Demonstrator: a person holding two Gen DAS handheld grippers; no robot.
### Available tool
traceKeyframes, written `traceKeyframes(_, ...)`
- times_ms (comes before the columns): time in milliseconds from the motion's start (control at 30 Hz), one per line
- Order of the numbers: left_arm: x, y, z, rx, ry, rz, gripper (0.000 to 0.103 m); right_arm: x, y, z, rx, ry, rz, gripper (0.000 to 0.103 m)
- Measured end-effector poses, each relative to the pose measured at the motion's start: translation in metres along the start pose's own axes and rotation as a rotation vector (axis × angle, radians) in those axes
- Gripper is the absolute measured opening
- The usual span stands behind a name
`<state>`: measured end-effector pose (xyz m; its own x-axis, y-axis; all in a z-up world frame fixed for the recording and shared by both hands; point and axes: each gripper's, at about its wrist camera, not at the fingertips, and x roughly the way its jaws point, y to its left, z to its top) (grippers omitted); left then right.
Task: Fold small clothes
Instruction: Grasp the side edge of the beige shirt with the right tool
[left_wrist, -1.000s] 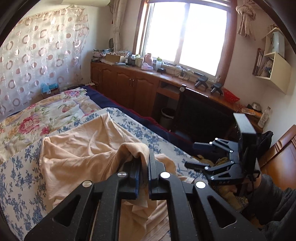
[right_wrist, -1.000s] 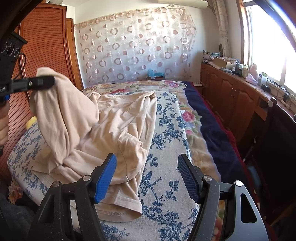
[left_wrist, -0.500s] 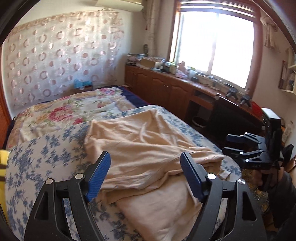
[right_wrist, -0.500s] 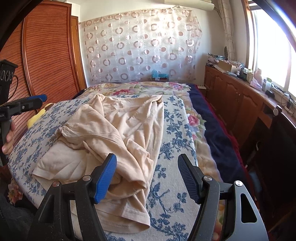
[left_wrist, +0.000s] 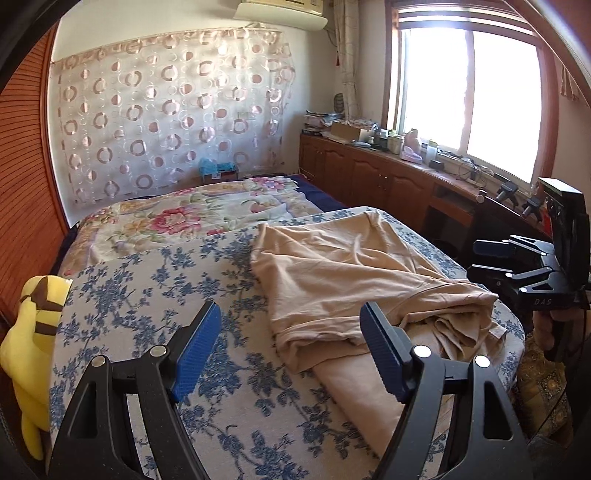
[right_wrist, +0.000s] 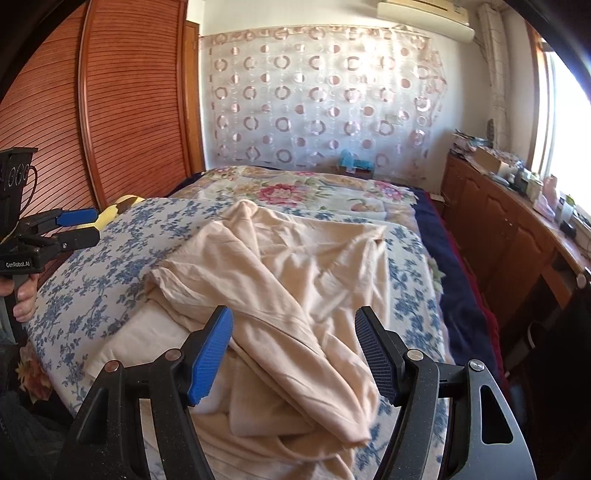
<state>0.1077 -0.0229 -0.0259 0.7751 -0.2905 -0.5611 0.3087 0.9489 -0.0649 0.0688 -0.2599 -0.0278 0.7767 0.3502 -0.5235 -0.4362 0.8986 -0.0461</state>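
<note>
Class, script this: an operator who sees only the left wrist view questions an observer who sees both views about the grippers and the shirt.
Operator: Is the right gripper gripping the shirt?
Observer: No. Its own view shows it open and empty, over the shirt's rumpled near end.
Operator: Where is my left gripper from there?
Observer: Out to the left of the shirt, touching no cloth.

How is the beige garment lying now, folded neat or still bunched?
Bunched. The garment has one side flipped over itself, with loose wrinkles and a crumpled heap at its near edge; no tool grips it.
</note>
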Motion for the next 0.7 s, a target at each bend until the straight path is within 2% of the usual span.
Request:
traceKeyframes(267, -0.01, 0.025, -0.012, -0.04, -0.005, 0.038, 0.078, 0.045, 0.035, 0.026, -0.072, 0.048, 0.117, 0.071)
traceKeyframes(467, -0.019, 0.05, -0.019, -0.088, -0.013, 0.067, 0.078, 0.092, 0.068, 0.042, -0.122, 0.128, 0.24, 0.071)
traceKeyframes(700, -0.023, 0.064, -0.025, -0.116, -0.014, 0.081, 0.078, 0.145, 0.111, 0.05, -0.234, 0.229, 0.288, 0.071)
